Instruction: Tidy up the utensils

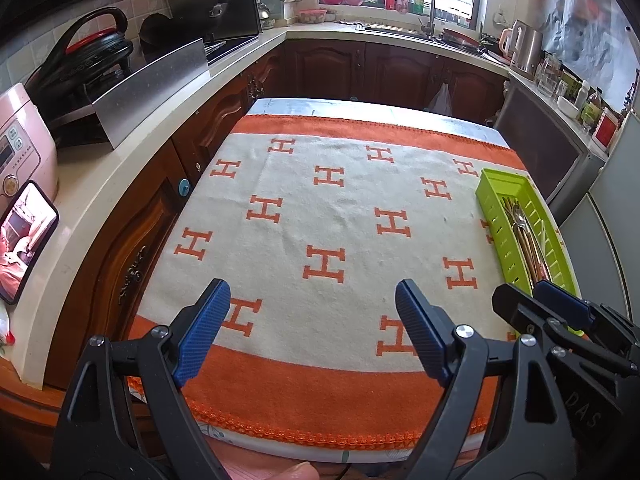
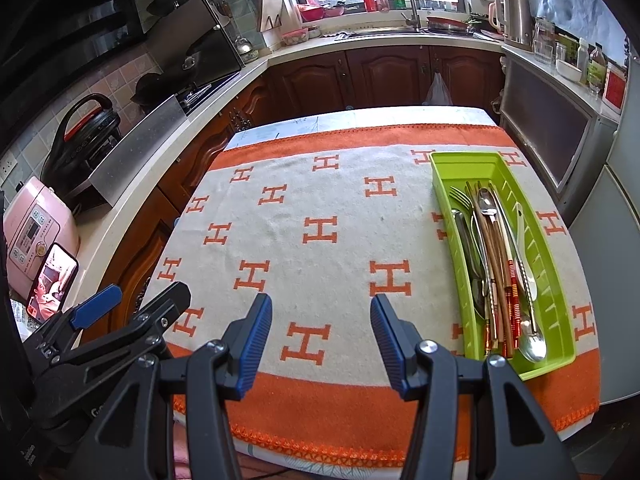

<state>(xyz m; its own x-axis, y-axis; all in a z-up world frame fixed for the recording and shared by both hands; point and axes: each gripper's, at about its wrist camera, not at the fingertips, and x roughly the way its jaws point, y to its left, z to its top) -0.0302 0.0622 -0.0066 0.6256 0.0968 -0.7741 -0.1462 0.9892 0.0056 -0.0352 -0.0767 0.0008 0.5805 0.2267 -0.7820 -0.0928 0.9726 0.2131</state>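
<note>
Table [image 2: 360, 114], orange-and-cream cloth [image 2: 320, 240], green utensil tray [image 2: 460, 164]

Utensils [image 1: 528, 236] mostly hidden behind tray wall [image 1: 498, 232].

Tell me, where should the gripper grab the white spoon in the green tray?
Probably by its long handle, coming from above. The white spoon lies flat along the right wall of the green tray, so jaws should close across the handle. The right gripper is nearest.

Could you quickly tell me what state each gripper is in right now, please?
Left gripper: open, holding nothing, above the blanket.
Right gripper: open, holding nothing, beside the green tray.
</note>
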